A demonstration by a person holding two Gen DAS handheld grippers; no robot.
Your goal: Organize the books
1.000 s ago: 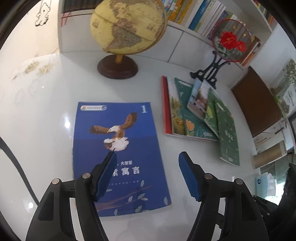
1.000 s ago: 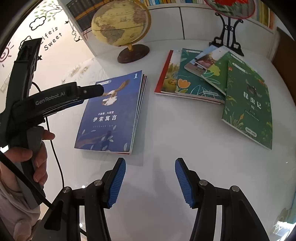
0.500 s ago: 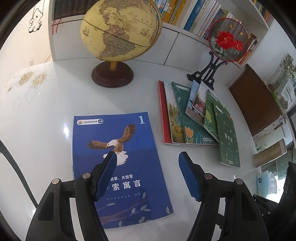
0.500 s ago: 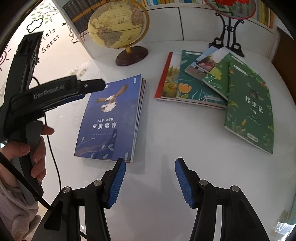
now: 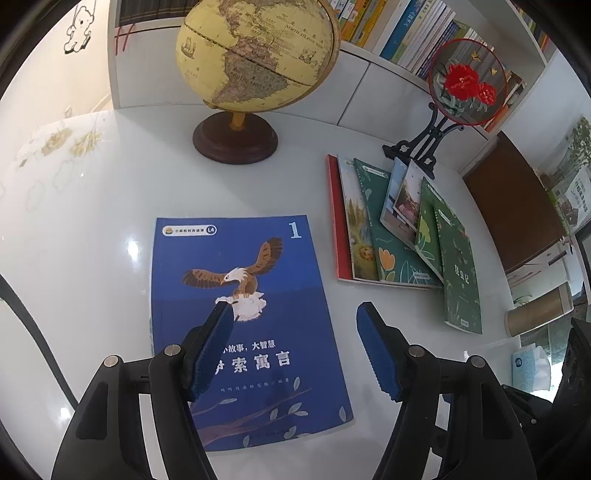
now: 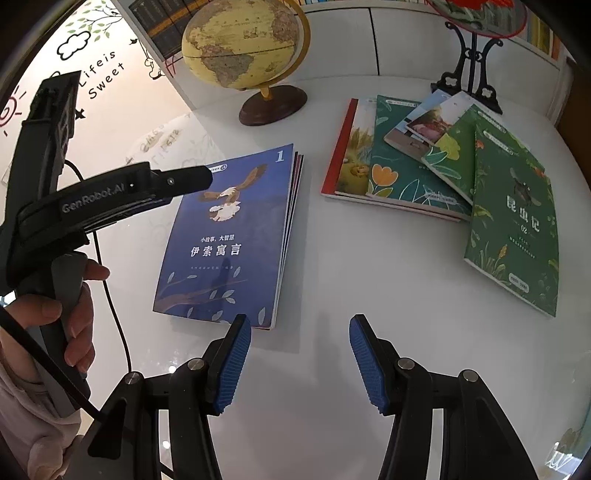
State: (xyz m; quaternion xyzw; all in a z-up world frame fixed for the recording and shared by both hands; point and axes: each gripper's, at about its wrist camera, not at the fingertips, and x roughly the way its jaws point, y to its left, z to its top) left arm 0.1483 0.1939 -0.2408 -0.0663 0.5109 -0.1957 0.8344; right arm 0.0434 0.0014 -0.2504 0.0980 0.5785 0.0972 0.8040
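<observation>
Both jaws wide open; empty

fan (image 6: 476, 16) cropped by top edge, red-spined book (image 5: 334, 218) mostly covered

1. The left wrist view looks forward and down along the left tongs (image 5: 295, 350), hanging close above the blue book (image 5: 243, 317), which fills its centre; the globe (image 5: 255, 55) stands at 12 o'clock.
2. The right wrist view sits near the surface (image 6: 369, 277), right tongs (image 6: 299, 362) at 6 o'clock, facing the same way (the left device shows at 9 o'clock).
3. Both share the blue book (image 6: 229, 236), globe (image 6: 240, 40) and fanned books (image 5: 402, 229) (image 6: 436, 162).
</observation>
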